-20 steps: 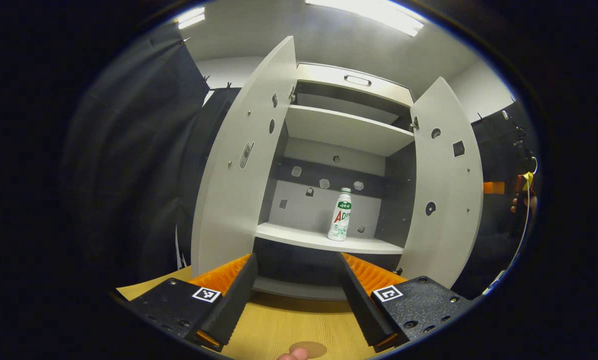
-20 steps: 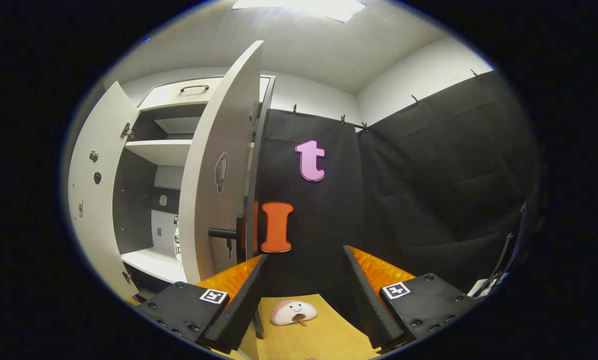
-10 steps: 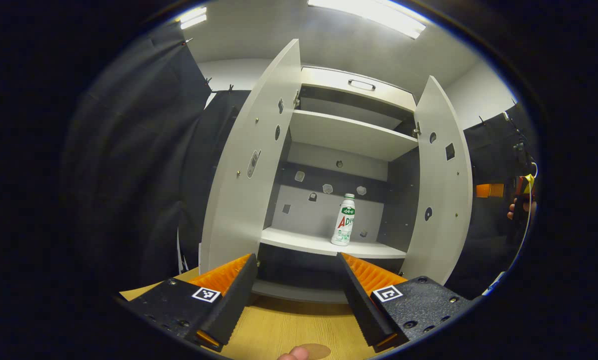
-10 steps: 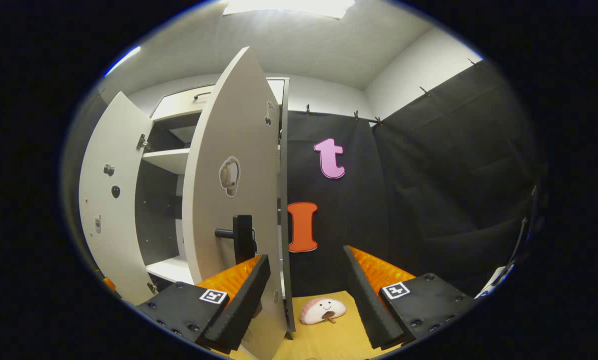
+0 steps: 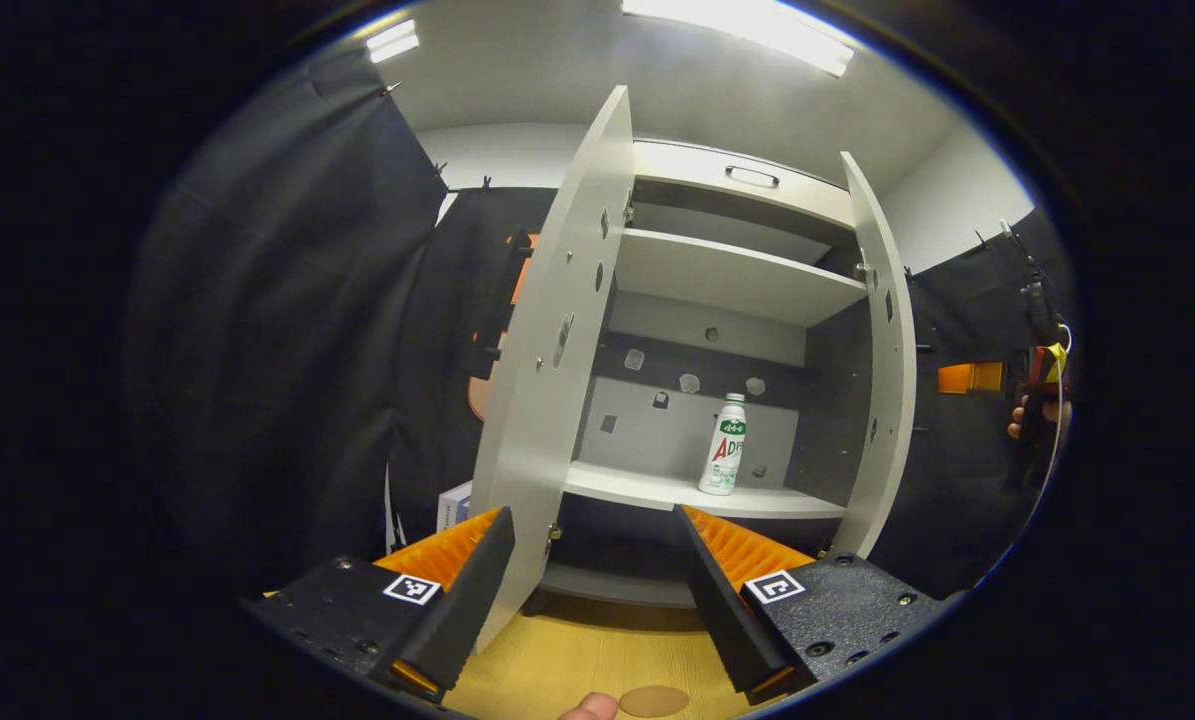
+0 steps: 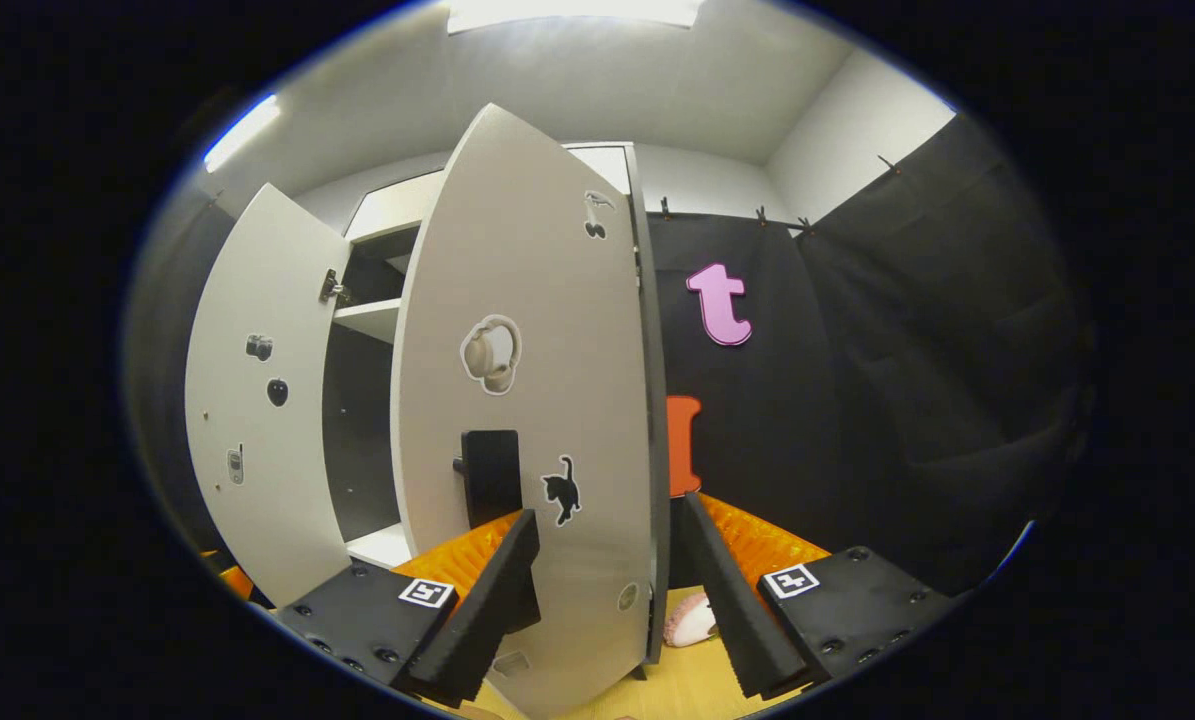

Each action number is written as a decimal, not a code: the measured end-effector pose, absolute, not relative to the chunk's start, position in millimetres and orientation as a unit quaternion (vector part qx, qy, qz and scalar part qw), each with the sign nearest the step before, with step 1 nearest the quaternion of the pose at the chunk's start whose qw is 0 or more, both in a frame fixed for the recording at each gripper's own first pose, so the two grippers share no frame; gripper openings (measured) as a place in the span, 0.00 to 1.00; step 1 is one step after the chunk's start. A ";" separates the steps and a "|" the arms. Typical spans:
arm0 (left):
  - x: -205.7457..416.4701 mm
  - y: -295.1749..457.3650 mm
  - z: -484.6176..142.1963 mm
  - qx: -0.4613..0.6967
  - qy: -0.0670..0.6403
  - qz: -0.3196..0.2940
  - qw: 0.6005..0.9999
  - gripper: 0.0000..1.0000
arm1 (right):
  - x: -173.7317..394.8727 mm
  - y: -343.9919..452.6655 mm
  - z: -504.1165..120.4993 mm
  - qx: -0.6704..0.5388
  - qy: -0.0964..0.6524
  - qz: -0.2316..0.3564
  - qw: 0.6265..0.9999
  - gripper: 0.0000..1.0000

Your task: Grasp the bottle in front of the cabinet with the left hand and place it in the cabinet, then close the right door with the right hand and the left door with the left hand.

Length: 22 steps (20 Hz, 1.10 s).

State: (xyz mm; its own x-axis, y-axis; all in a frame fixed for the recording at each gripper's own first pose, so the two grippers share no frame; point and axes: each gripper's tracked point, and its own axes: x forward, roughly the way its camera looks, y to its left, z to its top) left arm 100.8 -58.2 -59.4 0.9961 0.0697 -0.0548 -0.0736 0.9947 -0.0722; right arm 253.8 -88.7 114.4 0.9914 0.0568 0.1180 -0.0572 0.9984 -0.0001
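In the left gripper view the white bottle (image 5: 725, 445) with a green and red label stands upright on the lower shelf (image 5: 657, 492) of the grey cabinet. The left door (image 5: 557, 380) stands wide open. The right door (image 5: 887, 380) is turned nearly edge-on. My left gripper (image 5: 592, 560) is open and holds nothing, low in front of the cabinet. In the right gripper view the right door (image 6: 527, 400) shows its outer face with stickers and a black handle (image 6: 489, 475). My right gripper (image 6: 607, 560) is open just behind that face, and the door's lower part lies between its fingers.
A wooden table (image 5: 577, 660) runs under the cabinet. A small plush toy (image 6: 692, 620) lies on it right of the right door. A white box (image 5: 454, 505) sits left of the left door. A hand (image 5: 1032, 420) shows far right.
The right door has swung well towards shut, my right gripper following close behind its outer face. My left gripper has shifted left, so the cabinet now sits further right in its view.
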 end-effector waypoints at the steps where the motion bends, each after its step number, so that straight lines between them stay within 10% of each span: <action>1: 99.7 -53.3 -57.6 -0.036 0.023 0.041 0.998 0.95 | 256.8 -76.6 114.9 0.001 -0.060 0.043 0.997 0.96; 22: 84.9 35.0 -33.1 -0.043 0.001 0.147 0.988 0.95 | 319.8 10.1 86.8 -0.011 -0.023 0.090 0.996 0.96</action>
State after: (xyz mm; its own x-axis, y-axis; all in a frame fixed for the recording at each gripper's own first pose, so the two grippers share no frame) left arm 84.9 35.0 -33.1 0.9566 0.2909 -0.0152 -0.2911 0.9529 -0.0850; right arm 319.8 10.1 86.8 0.9827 0.1797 0.0440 -0.1787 0.9836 -0.0255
